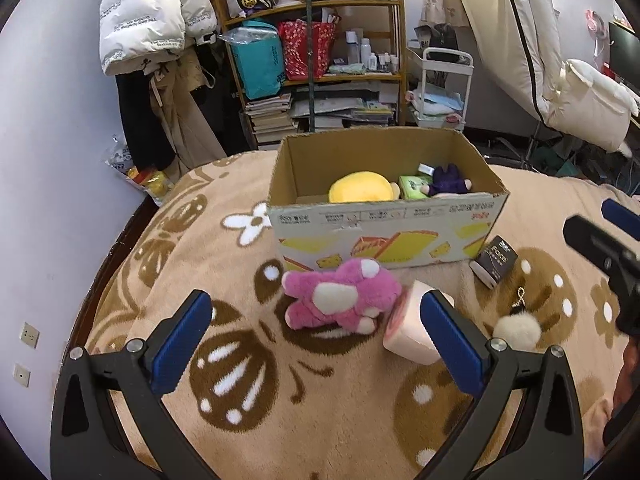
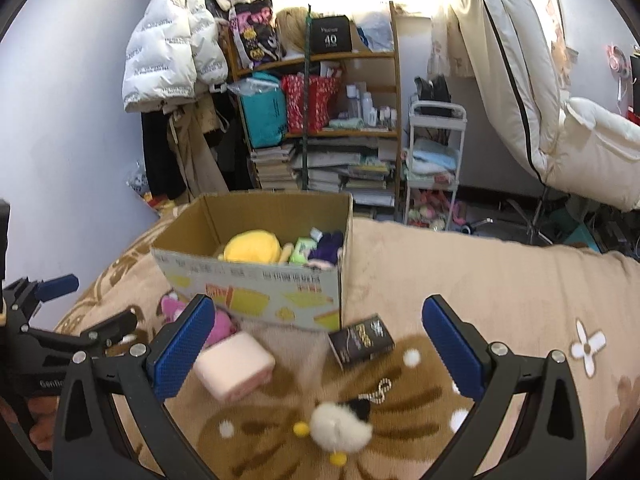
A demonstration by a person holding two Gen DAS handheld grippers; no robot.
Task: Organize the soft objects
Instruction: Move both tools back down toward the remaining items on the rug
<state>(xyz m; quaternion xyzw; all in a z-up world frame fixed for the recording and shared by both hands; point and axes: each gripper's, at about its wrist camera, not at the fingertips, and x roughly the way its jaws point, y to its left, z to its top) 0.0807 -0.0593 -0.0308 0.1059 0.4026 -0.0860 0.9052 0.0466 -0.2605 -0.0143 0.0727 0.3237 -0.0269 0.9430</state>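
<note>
An open cardboard box (image 1: 384, 228) (image 2: 256, 288) stands on the tan blanket and holds a yellow plush (image 1: 360, 188) (image 2: 252, 247), a green pack (image 1: 414, 187) and a purple plush (image 1: 446, 182) (image 2: 328, 249). In front of it lies a pink plush (image 1: 340, 300), with my left gripper (image 1: 316, 340) open just short of it. Beside the plush are a pale pink block (image 1: 408, 336) (image 2: 234, 364), a small black box (image 1: 494, 262) (image 2: 360, 340) and a white fluffy keychain (image 1: 516, 332) (image 2: 340, 426). My right gripper (image 2: 318, 346) stands wide open above the black box and keychain, holding nothing.
The blanket's left edge drops toward a wall (image 1: 60, 200). Behind the bed stand a crowded wooden shelf (image 1: 320, 60), hanging coats (image 1: 156, 32), a white trolley (image 1: 440, 88) and a pale reclining chair (image 1: 560, 80). A bag of snacks (image 1: 148, 180) lies on the floor at left.
</note>
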